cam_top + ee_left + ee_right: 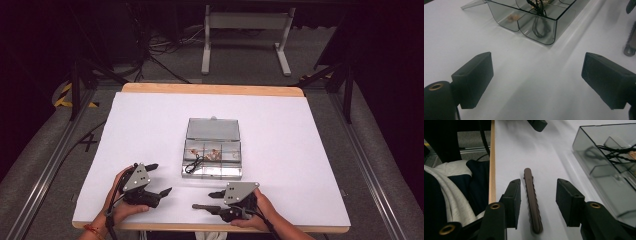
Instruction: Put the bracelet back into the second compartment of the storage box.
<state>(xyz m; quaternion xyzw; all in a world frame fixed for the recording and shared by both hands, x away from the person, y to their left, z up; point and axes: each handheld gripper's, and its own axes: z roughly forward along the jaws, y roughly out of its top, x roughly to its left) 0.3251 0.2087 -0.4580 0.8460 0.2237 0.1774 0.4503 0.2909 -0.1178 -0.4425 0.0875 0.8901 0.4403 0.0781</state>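
Note:
A clear compartment box stands in the middle of the white table, its lid laid open behind it. A black cord and small copper-coloured pieces lie in its compartments. A long brown wavy clip lies flat on the table between the jaws of my right gripper, with a gap on each side; that gripper is open and points left along the front edge. My left gripper rests wide open and empty left of the box, its jaws facing the box's near corner.
The table's wooden front edge runs close beside my right gripper, with the person's clothing below it. The white sheet spreads wide around the box. A metal stand and cables sit on the floor beyond the table.

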